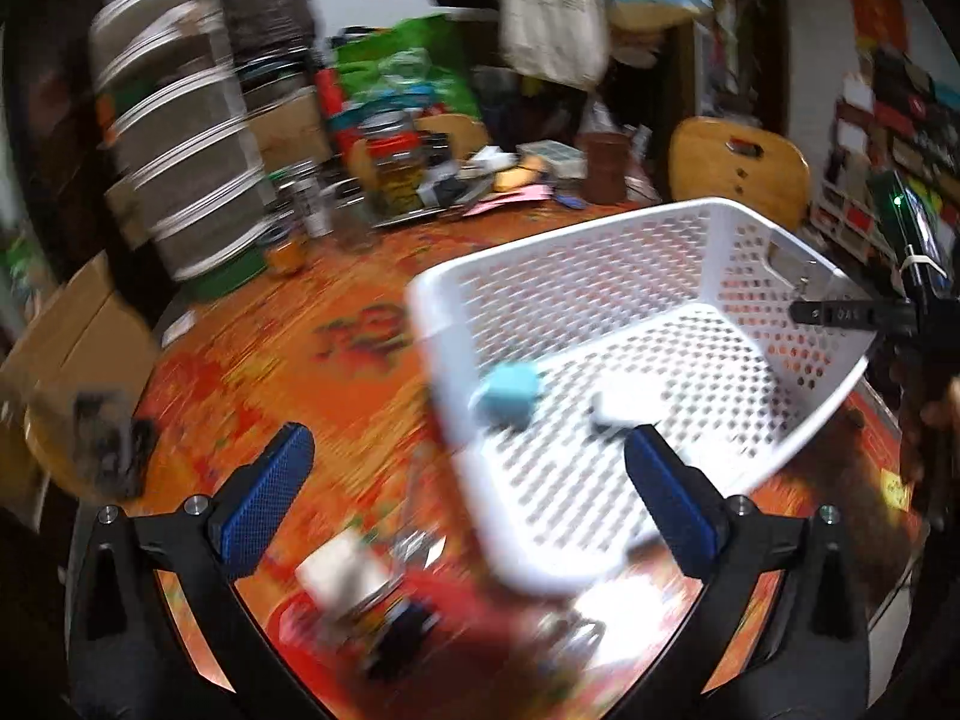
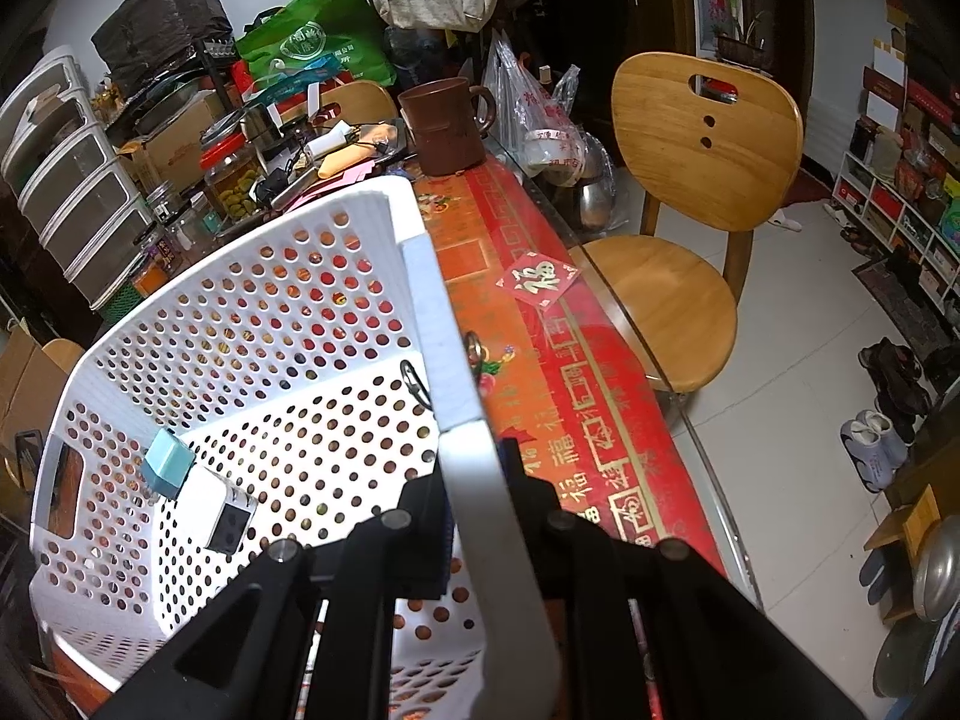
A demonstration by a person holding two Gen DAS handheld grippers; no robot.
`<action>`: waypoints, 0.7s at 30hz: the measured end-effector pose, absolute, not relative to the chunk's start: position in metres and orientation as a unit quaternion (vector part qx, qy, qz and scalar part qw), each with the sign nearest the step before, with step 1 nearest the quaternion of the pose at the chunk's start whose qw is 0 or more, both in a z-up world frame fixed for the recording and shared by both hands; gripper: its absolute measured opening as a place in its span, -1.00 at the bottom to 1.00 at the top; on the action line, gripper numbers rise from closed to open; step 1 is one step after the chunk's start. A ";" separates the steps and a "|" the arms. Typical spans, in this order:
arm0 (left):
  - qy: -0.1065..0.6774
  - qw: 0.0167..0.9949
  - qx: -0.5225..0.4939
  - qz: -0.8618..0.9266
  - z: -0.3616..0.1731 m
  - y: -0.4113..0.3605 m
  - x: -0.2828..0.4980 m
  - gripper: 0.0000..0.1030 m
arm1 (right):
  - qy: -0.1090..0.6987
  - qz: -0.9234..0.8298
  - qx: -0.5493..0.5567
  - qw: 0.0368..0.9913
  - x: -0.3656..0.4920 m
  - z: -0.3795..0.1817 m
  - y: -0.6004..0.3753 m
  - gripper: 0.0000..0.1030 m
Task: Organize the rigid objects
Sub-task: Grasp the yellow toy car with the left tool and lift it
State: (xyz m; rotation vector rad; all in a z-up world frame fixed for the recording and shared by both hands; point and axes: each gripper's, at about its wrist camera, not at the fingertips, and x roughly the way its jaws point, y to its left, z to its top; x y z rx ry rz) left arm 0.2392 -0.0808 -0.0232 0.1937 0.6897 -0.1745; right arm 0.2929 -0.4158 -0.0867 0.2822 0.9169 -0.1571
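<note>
White perforated basket (image 1: 600, 300) tilted on the red patterned worktop (image 1: 288, 336), light blue box (image 1: 509, 394) and white box (image 2: 223, 510) inside it, right hand-held gripper (image 2: 477, 516) angled downward and clamped on the basket's near wall, left hand-held gripper (image 1: 468, 468) spread wide and empty beside the basket's corner, wooden chair (image 2: 690, 180) beyond the basket.

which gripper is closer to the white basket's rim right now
Right. The right gripper is shut on the white basket rim. The left gripper hangs open just off its near corner, touching nothing.
</note>
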 end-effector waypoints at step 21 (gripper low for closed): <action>0.438 0.896 -0.003 -0.071 -0.151 0.005 0.188 0.50 | 0.440 -0.076 0.138 0.884 0.295 -0.084 -0.419 -0.78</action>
